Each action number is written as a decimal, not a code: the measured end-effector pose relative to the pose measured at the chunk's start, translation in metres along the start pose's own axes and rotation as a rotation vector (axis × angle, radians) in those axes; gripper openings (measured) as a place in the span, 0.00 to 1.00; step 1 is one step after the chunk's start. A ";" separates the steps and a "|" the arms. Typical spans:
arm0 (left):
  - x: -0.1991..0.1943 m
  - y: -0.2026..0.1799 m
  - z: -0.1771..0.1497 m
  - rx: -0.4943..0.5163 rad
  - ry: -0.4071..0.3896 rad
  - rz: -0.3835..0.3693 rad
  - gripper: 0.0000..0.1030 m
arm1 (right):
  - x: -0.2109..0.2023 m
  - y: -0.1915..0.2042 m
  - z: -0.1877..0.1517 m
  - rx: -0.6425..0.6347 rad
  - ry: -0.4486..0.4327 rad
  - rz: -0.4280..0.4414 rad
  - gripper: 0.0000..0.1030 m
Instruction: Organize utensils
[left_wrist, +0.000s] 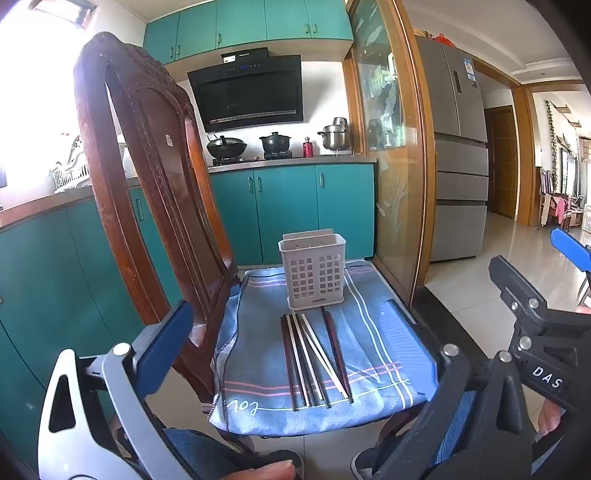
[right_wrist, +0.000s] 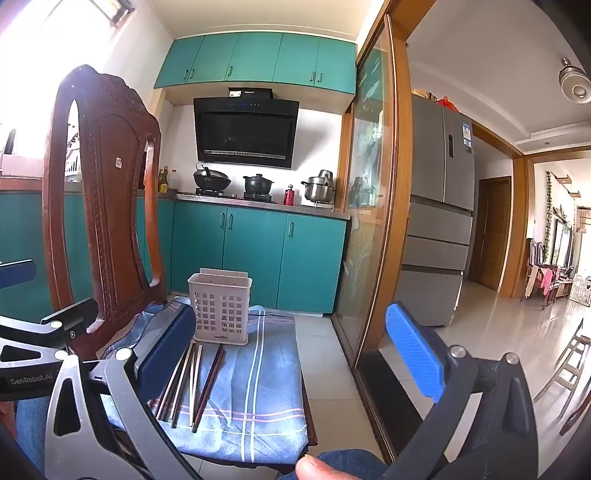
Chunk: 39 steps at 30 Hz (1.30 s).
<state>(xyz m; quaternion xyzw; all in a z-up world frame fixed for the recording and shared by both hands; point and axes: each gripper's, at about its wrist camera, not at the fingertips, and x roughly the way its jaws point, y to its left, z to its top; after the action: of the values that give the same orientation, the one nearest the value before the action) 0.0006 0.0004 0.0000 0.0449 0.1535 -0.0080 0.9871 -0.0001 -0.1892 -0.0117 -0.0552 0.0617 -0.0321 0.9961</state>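
Both jaws stand wide, nothing between them: left gripper (left_wrist: 295, 343), right gripper (right_wrist: 291, 350). Chopsticks (left_wrist: 314, 360) lie loosely side by side on a blue cloth (left_wrist: 373, 332) over the chair (left_wrist: 147, 177) seat, just before the upright white basket (left_wrist: 314, 273).
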 end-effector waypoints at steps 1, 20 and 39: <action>0.000 0.000 0.000 0.000 0.001 0.000 0.97 | 0.001 0.000 0.000 0.000 0.001 0.000 0.97; 0.000 0.000 0.000 -0.005 0.006 -0.004 0.97 | 0.004 0.004 -0.002 -0.006 0.009 0.001 0.98; 0.000 -0.006 -0.008 -0.004 0.014 -0.005 0.97 | 0.008 0.003 -0.006 -0.014 0.023 -0.003 0.97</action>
<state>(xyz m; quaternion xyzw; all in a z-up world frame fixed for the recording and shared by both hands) -0.0016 -0.0051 -0.0079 0.0423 0.1607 -0.0099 0.9861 0.0071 -0.1870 -0.0188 -0.0617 0.0732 -0.0337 0.9948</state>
